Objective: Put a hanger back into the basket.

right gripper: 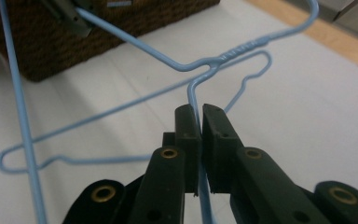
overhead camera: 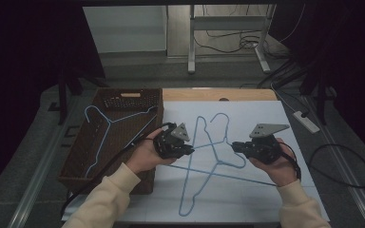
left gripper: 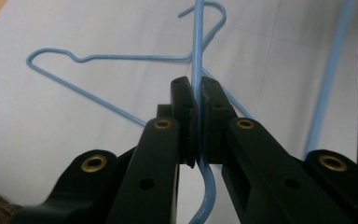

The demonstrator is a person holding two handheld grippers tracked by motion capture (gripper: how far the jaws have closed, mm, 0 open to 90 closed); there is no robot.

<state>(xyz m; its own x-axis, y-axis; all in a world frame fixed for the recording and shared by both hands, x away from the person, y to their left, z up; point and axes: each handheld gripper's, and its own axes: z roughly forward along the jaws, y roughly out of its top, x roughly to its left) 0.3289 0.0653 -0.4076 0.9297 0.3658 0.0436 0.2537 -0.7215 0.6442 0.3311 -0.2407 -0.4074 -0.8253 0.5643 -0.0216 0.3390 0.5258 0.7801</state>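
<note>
A dark brown woven basket left of the left gripper holds one pale blue wire hanger. Between both grippers a second blue wire hanger is lifted: the left jaws are clamped on one shoulder wire, the right gripper on the other. A third hanger lies flat on the white mat beneath.

Dim room, grey floor, table legs behind

Dim overhead picture, dark corners — close views brighter, sharp.
</note>
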